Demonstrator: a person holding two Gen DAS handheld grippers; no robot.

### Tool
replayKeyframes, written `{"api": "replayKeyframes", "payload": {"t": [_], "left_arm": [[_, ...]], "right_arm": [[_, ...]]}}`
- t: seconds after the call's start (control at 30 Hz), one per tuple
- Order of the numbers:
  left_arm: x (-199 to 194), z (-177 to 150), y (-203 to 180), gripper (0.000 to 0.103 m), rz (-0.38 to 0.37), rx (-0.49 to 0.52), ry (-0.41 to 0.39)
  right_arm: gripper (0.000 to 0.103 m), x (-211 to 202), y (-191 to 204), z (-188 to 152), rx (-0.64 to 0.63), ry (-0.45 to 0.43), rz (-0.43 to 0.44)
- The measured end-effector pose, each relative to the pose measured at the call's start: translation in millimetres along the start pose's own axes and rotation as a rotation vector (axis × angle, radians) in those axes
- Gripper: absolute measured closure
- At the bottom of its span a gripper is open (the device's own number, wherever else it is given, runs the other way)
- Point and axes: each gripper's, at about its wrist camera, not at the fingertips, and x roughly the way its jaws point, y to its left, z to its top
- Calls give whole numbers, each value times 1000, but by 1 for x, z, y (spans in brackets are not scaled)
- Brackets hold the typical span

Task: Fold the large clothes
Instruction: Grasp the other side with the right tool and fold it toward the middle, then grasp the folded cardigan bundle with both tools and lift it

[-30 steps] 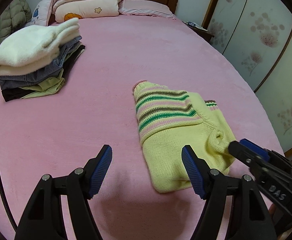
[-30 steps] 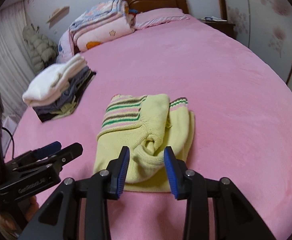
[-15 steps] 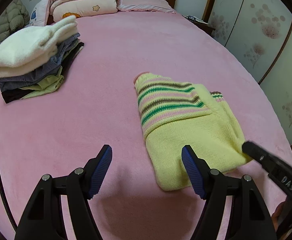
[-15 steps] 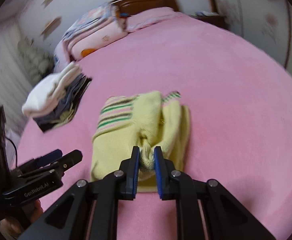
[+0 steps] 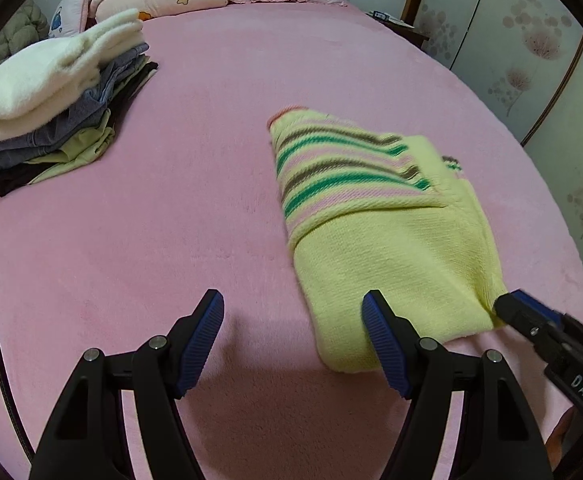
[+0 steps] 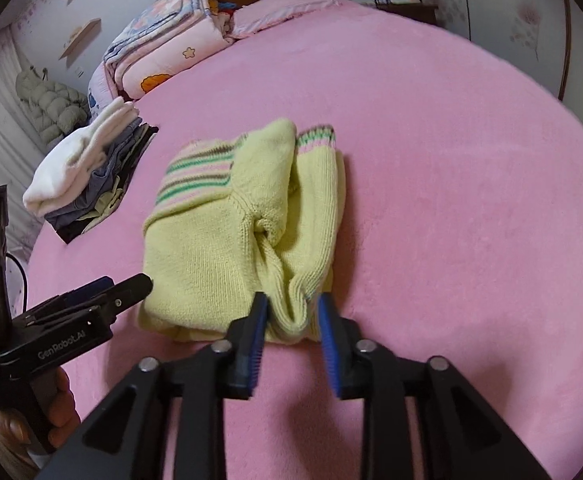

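A bed covered by a pink fleecy blanket. On it lie a folded yellow sweater with green, pink and brown stripes, a stack of folded clothes topped by a white piece, well apart from the sweater, and folded quilts beside a pink pillow at the headboard

Soft, even indoor light, fairly bright, no glare. Faint shadows fall on the bed just under the gripper fingers. Strong fisheye bending and black corners ring both views. The sweater looks slightly motion-blurred.
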Motion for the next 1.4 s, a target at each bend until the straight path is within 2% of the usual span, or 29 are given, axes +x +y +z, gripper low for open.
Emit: {"api": "replayKeyframes", "payload": {"t": [0.07, 0.2, 0.23, 0.27, 0.37, 0.4, 0.47, 0.57, 0.7, 0.87, 0.93, 1.0, 1.13, 1.17, 1.3, 1.4], "left_arm": [[-7, 5, 2, 32, -14, 0, -12], [-23, 23, 7, 30, -49, -2, -43], [-27, 27, 8, 28, -54, 3, -55], [-32, 31, 7, 23, -60, 13, -74], [-44, 40, 3, 22, -111, 36, -117], [-48, 43, -1, 22, -137, 51, -118], [-46, 49, -4, 22, -142, 59, -105], [-31, 54, -3, 22, -165, 23, -54], [4, 55, 3, 22, -236, -69, 22], [36, 49, 1, 22, -238, -90, 80], [47, 47, -1, 22, -281, -93, 102], [54, 47, -2, 22, -271, -87, 106], [69, 43, 1, 21, -302, -111, 144], [72, 42, 2, 18, -311, -124, 151], [85, 31, 10, 11, -346, -167, 163], [88, 25, 12, 10, -359, -181, 149]], "right_arm": [[68, -9, 3, 9, -10, -20, 7], [37, -18, 5, 29, -17, -23, 14], [34, -19, 6, 34, -23, -26, 15], [33, -20, 8, 39, -29, -26, 13], [32, -19, 12, 54, -42, -18, 8], [31, -17, 13, 59, -43, -10, 14], [31, -12, 14, 67, -46, 9, 33], [31, 1, 15, 73, -51, 39, 37], [31, 28, 6, 74, -14, 102, 67], [31, 57, -8, 69, 25, 163, 92], [31, 66, -13, 66, 35, 184, 123], [31, 75, -21, 64, 63, 202, 178], [31, 90, -37, 62, 137, 227, 275], [31, 93, -39, 61, 149, 232, 293], [29, 99, -44, 59, 160, 242, 337], [29, 101, -46, 58, 158, 247, 353]]}}
